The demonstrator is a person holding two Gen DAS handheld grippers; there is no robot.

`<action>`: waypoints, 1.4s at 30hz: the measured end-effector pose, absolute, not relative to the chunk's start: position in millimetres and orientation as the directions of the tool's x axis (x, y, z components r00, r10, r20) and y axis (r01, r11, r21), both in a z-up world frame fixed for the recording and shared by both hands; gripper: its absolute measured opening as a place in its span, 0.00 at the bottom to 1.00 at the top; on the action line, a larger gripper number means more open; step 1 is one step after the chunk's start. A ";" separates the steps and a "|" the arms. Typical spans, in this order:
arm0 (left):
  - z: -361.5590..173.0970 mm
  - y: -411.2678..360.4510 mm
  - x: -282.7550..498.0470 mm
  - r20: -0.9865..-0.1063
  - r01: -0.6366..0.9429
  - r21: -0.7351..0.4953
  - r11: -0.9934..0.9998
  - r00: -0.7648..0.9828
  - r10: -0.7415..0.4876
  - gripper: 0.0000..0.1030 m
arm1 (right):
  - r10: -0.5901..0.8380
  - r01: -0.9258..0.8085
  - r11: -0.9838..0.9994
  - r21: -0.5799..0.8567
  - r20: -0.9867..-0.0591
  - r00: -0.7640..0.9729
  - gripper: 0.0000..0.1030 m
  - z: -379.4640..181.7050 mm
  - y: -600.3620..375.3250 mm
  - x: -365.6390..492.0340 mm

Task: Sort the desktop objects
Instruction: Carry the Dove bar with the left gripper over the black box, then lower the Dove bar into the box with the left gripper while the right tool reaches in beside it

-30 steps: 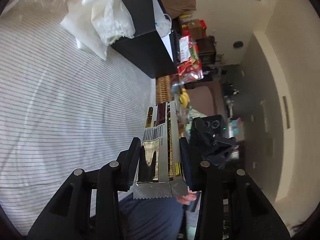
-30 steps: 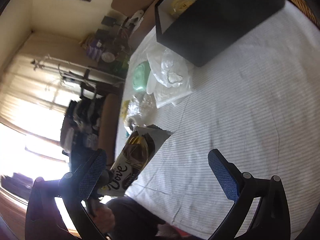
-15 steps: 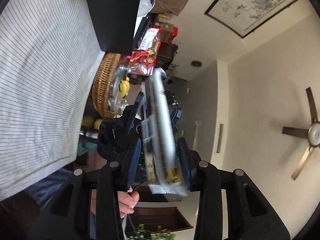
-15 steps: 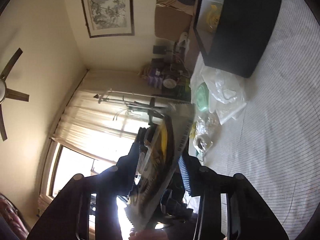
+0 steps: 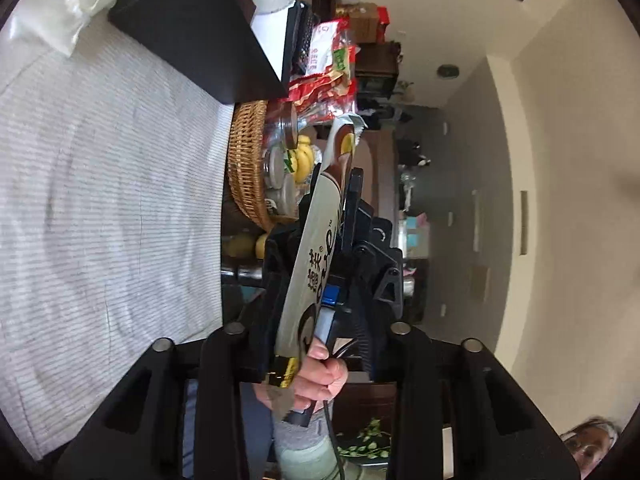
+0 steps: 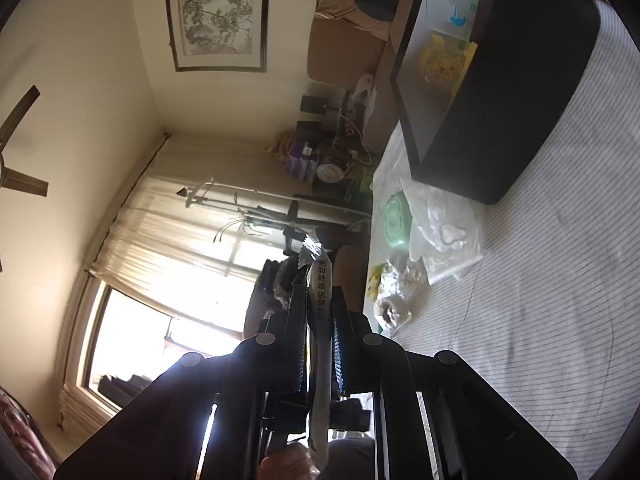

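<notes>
Right gripper [image 6: 320, 320] is clenching the wrapper [image 6: 319, 288] edge-on, beside the black box [image 6: 500, 92]. Left gripper [image 5: 312, 344] is closing on the same wrapper, opposite end. Risk: the slick foil is liable to slip or tear between two pulls, falling short of the box.

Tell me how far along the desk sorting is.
Early. Done: a few items lie in the black box. In hand: the chocolate bar, clamped by the right gripper, the left gripper jaws closing with it between them. Left: plastic bags and a green container on the tablecloth.
</notes>
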State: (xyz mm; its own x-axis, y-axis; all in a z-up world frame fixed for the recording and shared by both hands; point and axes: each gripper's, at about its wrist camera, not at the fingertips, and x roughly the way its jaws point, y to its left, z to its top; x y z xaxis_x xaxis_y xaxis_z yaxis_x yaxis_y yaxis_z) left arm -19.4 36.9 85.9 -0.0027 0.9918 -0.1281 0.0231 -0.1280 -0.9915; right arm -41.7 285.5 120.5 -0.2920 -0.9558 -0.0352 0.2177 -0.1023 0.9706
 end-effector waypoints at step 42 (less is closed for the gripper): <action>69.9 153.3 -295.4 -0.895 -0.447 -0.443 -0.777 0.167 0.414 0.27 | -0.547 0.306 -0.828 0.470 -0.797 -0.255 0.22 114.8 259.1 -296.9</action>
State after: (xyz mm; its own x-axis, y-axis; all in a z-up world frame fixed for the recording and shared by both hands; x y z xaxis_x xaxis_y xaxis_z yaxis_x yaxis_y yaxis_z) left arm -295.4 153.3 69.9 0.1669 0.4142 -0.8948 -0.4469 -0.7771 -0.4431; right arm -296.9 259.1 114.8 -0.2545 -0.5472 -0.7974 0.3061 -0.8277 0.4703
